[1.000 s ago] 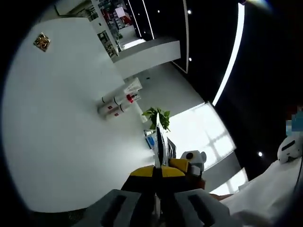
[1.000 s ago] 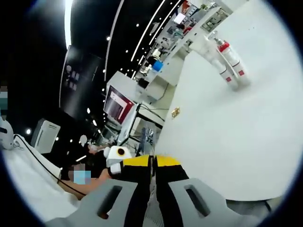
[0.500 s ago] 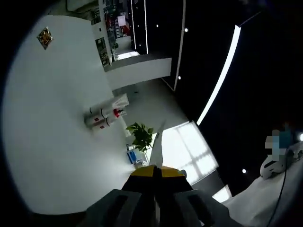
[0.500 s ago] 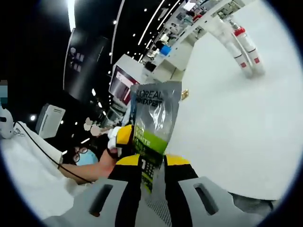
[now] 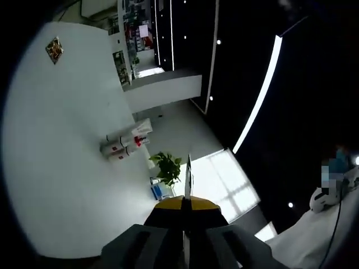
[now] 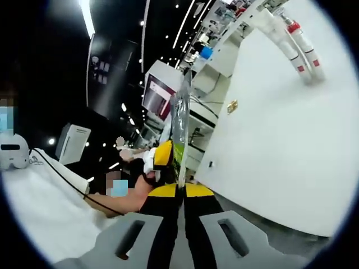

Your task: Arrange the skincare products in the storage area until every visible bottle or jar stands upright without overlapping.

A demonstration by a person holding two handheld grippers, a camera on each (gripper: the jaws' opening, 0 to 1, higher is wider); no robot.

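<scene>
A thin clear-and-green sachet (image 6: 180, 126) rises edge-on from my right gripper (image 6: 180, 188), which is shut on its lower end. The yellow tip of my left gripper (image 6: 162, 159) meets the same sachet from the left, a person's arm behind it. In the left gripper view the sachet (image 5: 188, 174) is a thin sliver standing out of my shut left gripper (image 5: 187, 203). Two white bottles with red bands (image 5: 120, 147) appear to lie side by side far off on the white table (image 5: 61, 185), a white tube beside them. The right gripper view has these bottles (image 6: 297, 45) at the upper right.
A small gold square marker (image 5: 54, 49) sits on the table, far from the bottles; the marker (image 6: 231, 106) is near the table's edge. Beyond the table are a potted plant (image 5: 168, 167), a monitor (image 6: 160, 95) and shelves. White cloth lies at the lower left.
In the right gripper view the sachet has turned from face-on, label showing, to edge-on. Both views have shifted slightly with the hands. The bottles have not moved.
</scene>
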